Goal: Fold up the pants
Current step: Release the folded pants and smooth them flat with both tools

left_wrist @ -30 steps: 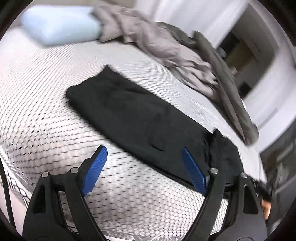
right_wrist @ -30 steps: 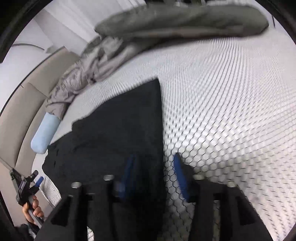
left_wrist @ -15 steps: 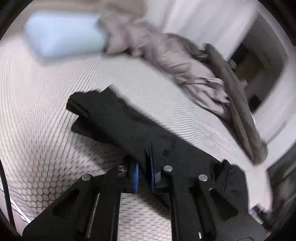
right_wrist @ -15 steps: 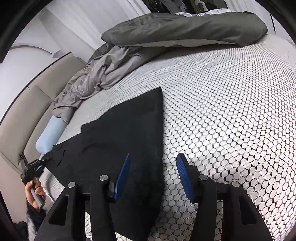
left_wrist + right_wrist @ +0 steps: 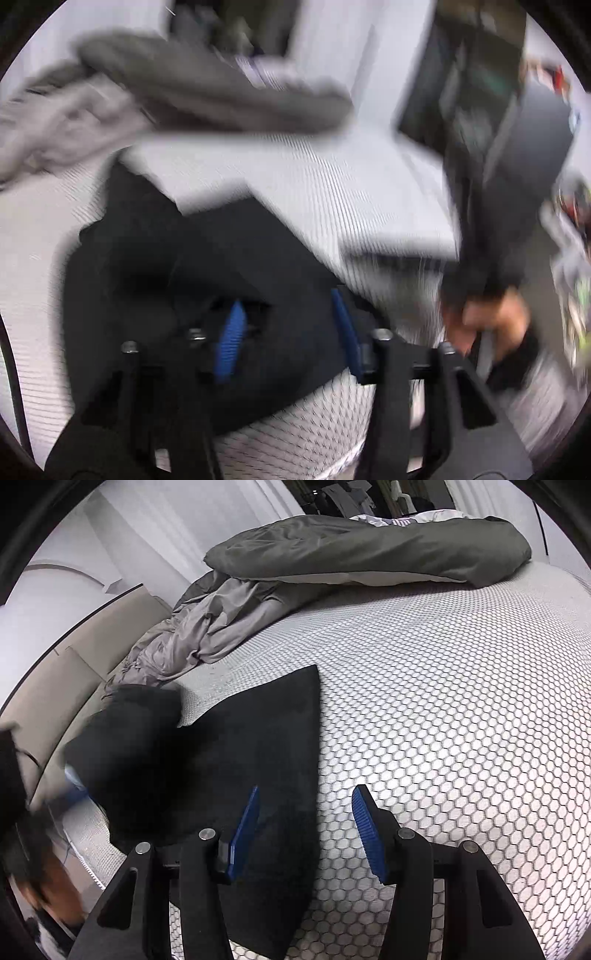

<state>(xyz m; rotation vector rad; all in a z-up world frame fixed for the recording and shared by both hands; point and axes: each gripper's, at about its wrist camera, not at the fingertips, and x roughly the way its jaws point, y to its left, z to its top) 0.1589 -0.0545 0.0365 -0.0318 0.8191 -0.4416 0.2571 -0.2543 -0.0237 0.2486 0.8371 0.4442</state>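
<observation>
The black pants (image 5: 258, 738) lie on the honeycomb mattress (image 5: 461, 720). One end is thrown over in a blurred hump (image 5: 140, 746) at the left. My right gripper (image 5: 304, 834) hovers open over the pants' right edge, and its pads touch nothing. In the blurred left wrist view the pants (image 5: 229, 258) lie doubled under my left gripper (image 5: 288, 336). Its jaws are opening, with black cloth beneath and between the pads but not pinched. A hand (image 5: 487, 325) shows to the right of it.
A dark grey duvet (image 5: 369, 554) and a crumpled light grey sheet (image 5: 207, 638) lie along the far side of the bed. A beige headboard (image 5: 74, 672) stands at the left. The mattress edge (image 5: 399, 243) drops off by a dark doorway (image 5: 480, 92).
The left gripper shut on the pants' end, swept across to the other end with the cloth, and now stands apart. The right gripper drifted a little, still open.
</observation>
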